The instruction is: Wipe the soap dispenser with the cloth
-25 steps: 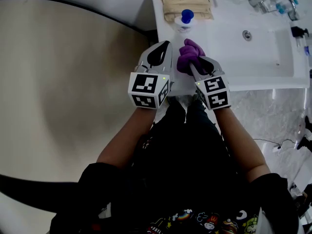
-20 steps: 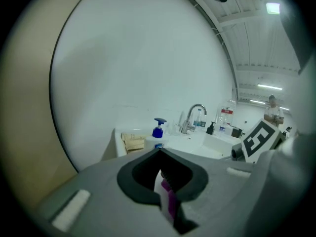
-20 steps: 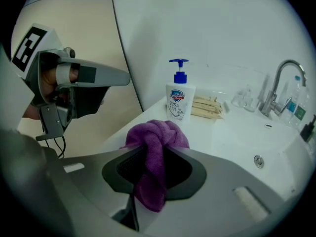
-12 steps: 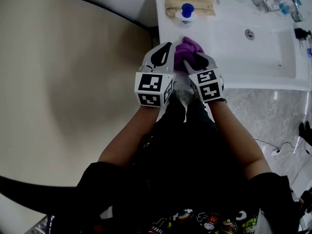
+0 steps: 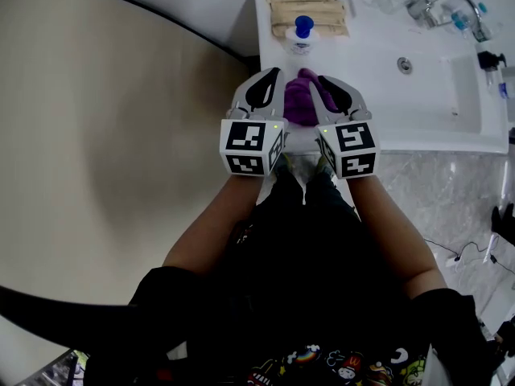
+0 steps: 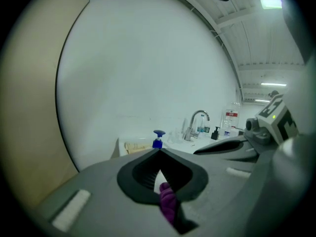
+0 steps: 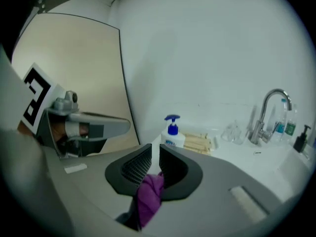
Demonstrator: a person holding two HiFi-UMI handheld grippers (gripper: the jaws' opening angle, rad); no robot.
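Observation:
The soap dispenser [image 5: 302, 32], white with a blue pump, stands on the white counter [image 5: 362, 111] at the far left, beyond both grippers; it also shows in the left gripper view [image 6: 158, 138] and the right gripper view [image 7: 172, 132]. A purple cloth [image 5: 299, 101] hangs bunched between the two grippers. My left gripper [image 5: 277, 72] is shut with the cloth [image 6: 168, 204] pinched low between its jaws. My right gripper [image 5: 323, 80] has just been closing, and its jaws press on the cloth [image 7: 149, 194] with a narrow slit left at the tips.
Folded beige towels [image 5: 310, 10] lie behind the dispenser. The sink basin [image 5: 434, 79] and faucet [image 5: 438, 2] are to the right, with small bottles [image 5: 491, 55] at the far right edge. A beige floor [image 5: 121, 135] lies left of the counter.
My right gripper has risen and drawn back level with the left one. The cloth has come back with it and now sits between the two grippers.

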